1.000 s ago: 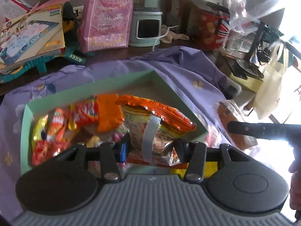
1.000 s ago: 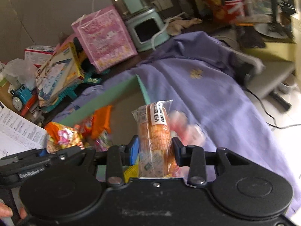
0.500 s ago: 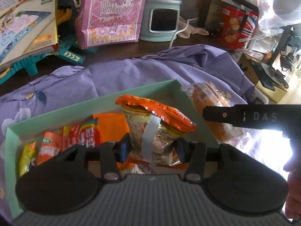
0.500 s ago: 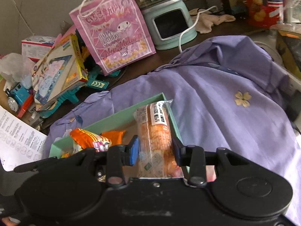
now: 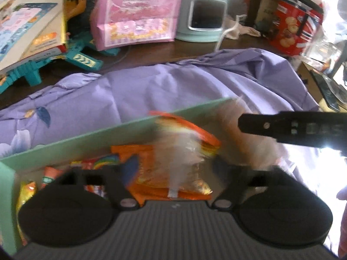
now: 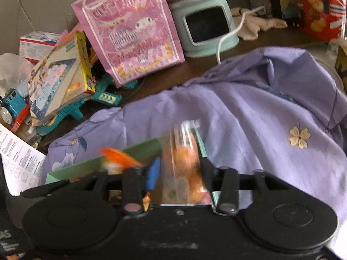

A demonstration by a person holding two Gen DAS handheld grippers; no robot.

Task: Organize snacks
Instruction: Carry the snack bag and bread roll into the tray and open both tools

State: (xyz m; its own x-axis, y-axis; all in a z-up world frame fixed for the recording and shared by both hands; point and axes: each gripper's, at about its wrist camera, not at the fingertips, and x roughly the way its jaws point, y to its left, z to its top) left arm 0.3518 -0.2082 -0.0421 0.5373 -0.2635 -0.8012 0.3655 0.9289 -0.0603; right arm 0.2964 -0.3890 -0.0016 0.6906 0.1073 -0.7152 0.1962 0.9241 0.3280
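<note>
- Motion blur covers the middle of both views, so the snacks there are hard to read.
- Left hand-held gripper (image 5: pixel 175 173): its jaws are opening and stand wide apart; the orange chip bag (image 5: pixel 184 151) is between them, smeared, and the pads seem not to press on it.
- The bag is over the green box (image 5: pixel 86 134), above the right part of it; its lower edge is hidden behind the gripper body.
- Right hand-held gripper (image 6: pixel 179 173): its jaws are opening too; the clear bread pack (image 6: pixel 184 162) stands between them at the right end wall of the box, blurred. I cannot tell if one pad touches it.
- Other snacks (image 5: pixel 95 162) lie in the left part of the box, partly hidden by the gripper.
- The box rests on a purple cloth (image 5: pixel 173 82) on the desk (image 5: pixel 151 52).
- At the right edge of the left view a fingertip (image 5: pixel 342 195) is cut off, in glare.
</note>
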